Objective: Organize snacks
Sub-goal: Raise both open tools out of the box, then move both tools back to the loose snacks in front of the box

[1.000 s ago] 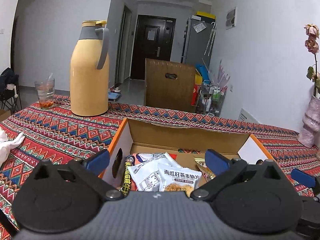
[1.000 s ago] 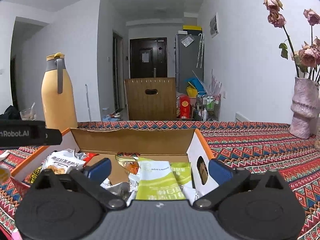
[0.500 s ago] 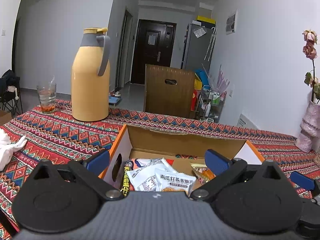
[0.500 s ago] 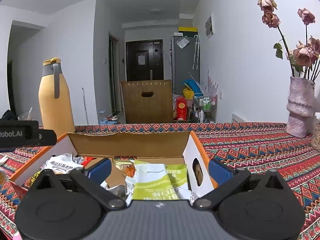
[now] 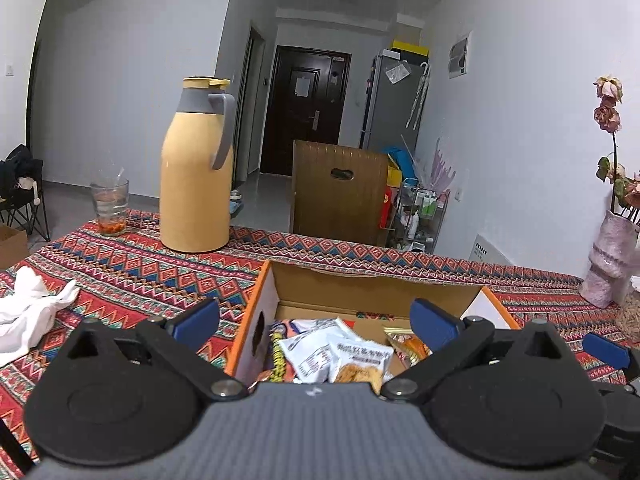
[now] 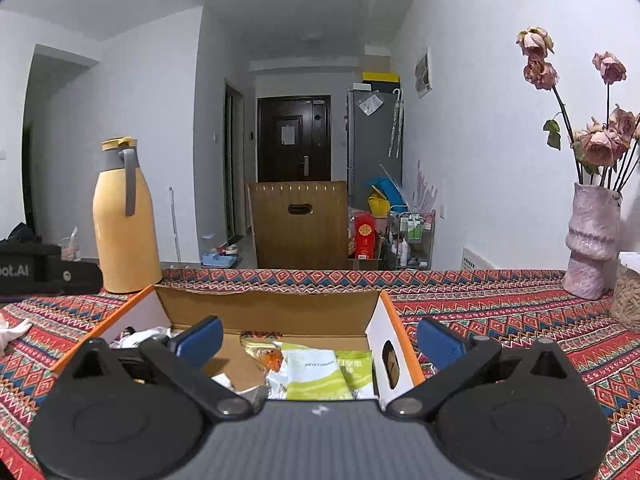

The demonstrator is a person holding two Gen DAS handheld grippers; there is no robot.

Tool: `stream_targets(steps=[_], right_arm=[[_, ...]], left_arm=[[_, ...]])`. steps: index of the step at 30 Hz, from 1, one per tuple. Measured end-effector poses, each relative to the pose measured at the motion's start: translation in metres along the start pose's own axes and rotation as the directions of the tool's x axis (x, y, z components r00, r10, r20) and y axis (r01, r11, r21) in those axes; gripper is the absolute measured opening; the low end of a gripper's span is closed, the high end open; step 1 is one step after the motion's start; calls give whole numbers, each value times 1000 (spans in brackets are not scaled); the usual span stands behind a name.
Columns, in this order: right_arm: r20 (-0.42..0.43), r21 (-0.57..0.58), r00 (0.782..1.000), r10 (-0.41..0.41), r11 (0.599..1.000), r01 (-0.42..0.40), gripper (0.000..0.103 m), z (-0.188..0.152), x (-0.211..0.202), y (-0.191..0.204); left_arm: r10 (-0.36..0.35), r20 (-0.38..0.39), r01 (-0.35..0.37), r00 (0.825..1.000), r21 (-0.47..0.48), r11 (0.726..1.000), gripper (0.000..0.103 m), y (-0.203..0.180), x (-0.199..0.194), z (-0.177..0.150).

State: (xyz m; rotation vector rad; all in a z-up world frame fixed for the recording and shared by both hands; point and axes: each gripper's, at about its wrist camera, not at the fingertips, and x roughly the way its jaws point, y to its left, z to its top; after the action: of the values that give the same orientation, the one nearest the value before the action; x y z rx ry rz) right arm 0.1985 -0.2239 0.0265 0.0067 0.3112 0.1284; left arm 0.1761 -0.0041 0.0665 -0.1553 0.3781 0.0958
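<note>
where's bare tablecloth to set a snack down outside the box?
Free: the cloth between the cardboard box and the pink vase, and the strip between the box's left wall, the yellow flask and the white cloth. Crowded: inside the box, where snack packets overlap. Both grippers are open.

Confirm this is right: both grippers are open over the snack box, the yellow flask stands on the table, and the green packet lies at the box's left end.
One thing is wrong: the green packet lies at the right end of the box, by the wall with the cutout, as the right wrist view shows. The rest holds: left gripper and right gripper are open, and the flask stands on the table.
</note>
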Motion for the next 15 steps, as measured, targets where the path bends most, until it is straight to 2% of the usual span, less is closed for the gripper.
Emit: stream_targets(steps=[15], right_arm=[[-82, -26, 995, 57, 998, -60, 103, -32, -44, 15]], left_arm=[[17, -97, -12, 995, 52, 999, 103, 41, -32, -38]])
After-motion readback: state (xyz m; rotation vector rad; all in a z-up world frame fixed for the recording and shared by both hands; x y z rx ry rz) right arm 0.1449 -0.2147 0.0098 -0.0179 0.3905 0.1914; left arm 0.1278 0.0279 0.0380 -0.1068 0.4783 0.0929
